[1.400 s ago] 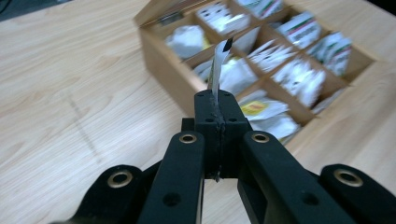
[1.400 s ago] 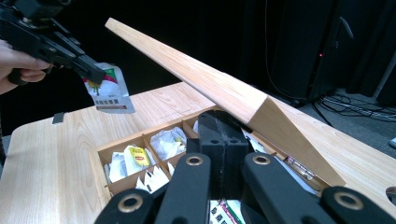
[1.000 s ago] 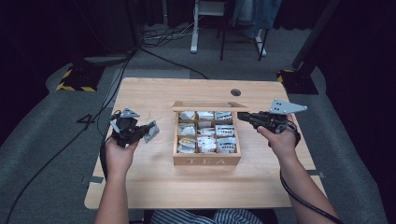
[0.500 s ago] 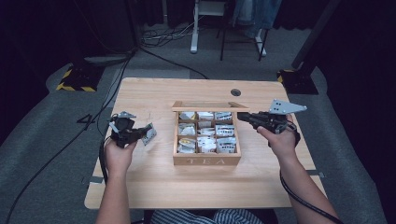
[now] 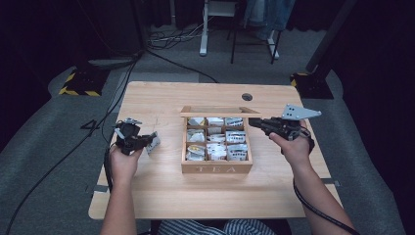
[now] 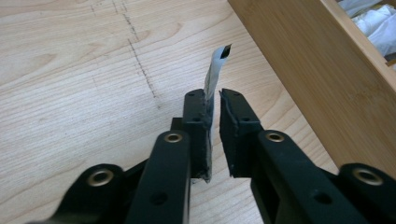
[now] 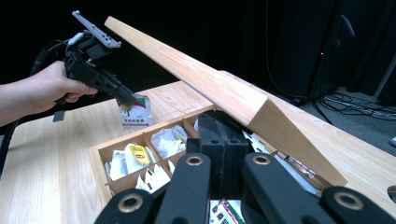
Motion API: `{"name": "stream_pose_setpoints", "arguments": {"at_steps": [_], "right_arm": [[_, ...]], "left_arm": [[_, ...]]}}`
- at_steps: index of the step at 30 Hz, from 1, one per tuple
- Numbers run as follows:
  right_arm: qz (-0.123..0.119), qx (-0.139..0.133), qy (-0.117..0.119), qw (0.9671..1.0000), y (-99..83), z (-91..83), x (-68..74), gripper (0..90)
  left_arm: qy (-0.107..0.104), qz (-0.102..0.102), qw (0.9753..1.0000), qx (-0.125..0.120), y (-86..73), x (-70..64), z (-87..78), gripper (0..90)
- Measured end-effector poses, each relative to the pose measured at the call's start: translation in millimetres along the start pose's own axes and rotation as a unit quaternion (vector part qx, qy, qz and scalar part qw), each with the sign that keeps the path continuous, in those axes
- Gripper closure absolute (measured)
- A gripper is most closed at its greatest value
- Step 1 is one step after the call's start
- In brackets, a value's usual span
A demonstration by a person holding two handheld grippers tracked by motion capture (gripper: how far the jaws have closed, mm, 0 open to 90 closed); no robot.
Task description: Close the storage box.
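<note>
1. Pale wooden table (image 5: 161, 196) under a dark room; the tea box (image 5: 217, 168) sits between my two claws.
2. Since a second ago my left claw (image 5: 147, 141) has drawn slightly toward me with the tea bag (image 6: 215, 70), so I judge it is leaving the box.
3. Its jaws now stand slightly parted, bag against one pad.
4. My right claw (image 5: 254, 122), shut, holds the lid (image 7: 224, 88) up.

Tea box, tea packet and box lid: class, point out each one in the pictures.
Tea box (image 5: 217, 169), high view, front wall.
Tea packet (image 7: 135, 112), right gripper view, printed face.
Box lid (image 7: 205, 81), right gripper view, long wooden edge.
</note>
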State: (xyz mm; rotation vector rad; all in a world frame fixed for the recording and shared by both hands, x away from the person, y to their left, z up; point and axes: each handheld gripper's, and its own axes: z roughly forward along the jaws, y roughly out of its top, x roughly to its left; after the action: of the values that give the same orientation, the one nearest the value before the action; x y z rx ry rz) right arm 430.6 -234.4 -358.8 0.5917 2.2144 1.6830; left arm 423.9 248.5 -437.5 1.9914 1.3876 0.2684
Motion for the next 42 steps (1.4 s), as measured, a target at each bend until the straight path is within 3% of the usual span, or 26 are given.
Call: {"name": "stream_pose_setpoints", "arguments": {"at_steps": [4, 9, 15, 20, 23, 31, 38, 42], "right_arm": [[0.0, 0.0, 0.0, 1.0, 0.0, 0.0, 0.1, 90.0], [0.0, 0.0, 0.0, 1.0, 0.0, 0.0, 0.3, 90.0], [0.0, 0.0, 0.0, 1.0, 0.0, 0.0, 0.1, 90.0], [0.0, 0.0, 0.0, 1.0, -0.1, 0.0, 0.1, 90.0], [0.001, 0.0, 0.0, 1.0, -0.1, 0.0, 0.1, 90.0], [0.002, 0.006, 0.0, 1.0, -1.5, -0.4, 2.1, 90.0], [0.005, 0.012, 0.002, 0.9999, -1.3, -0.6, 3.2, 90.0], [0.005, 0.019, 0.003, 0.9998, -2.0, -1.5, 4.3, 90.0]], "left_arm": [[0.011, -0.017, 0.9998, 0.0, 0.4, 2.9, -1.5, 62.8], [0.033, -0.011, 0.9994, -0.005, -0.8, 4.2, -4.4, 49.0], [0.053, -0.008, 0.9981, -0.031, -2.1, 2.9, -16.0, 43.5], [0.07, 0.014, 0.9966, -0.042, -1.5, -5.5, -27.3, 42.8], [0.062, 0.02, 0.9965, -0.052, -3.1, -11.7, -35.2, 42.9], [0.029, 0.062, 0.9958, -0.061, -12.3, -42.6, -50.0, 43.2], [-0.01, 0.094, 0.9932, -0.068, -28.3, -73.3, -51.8, 43.1], [-0.026, 0.12, 0.9909, -0.056, -37.2, -87.4, -51.2, 43.0]]}}
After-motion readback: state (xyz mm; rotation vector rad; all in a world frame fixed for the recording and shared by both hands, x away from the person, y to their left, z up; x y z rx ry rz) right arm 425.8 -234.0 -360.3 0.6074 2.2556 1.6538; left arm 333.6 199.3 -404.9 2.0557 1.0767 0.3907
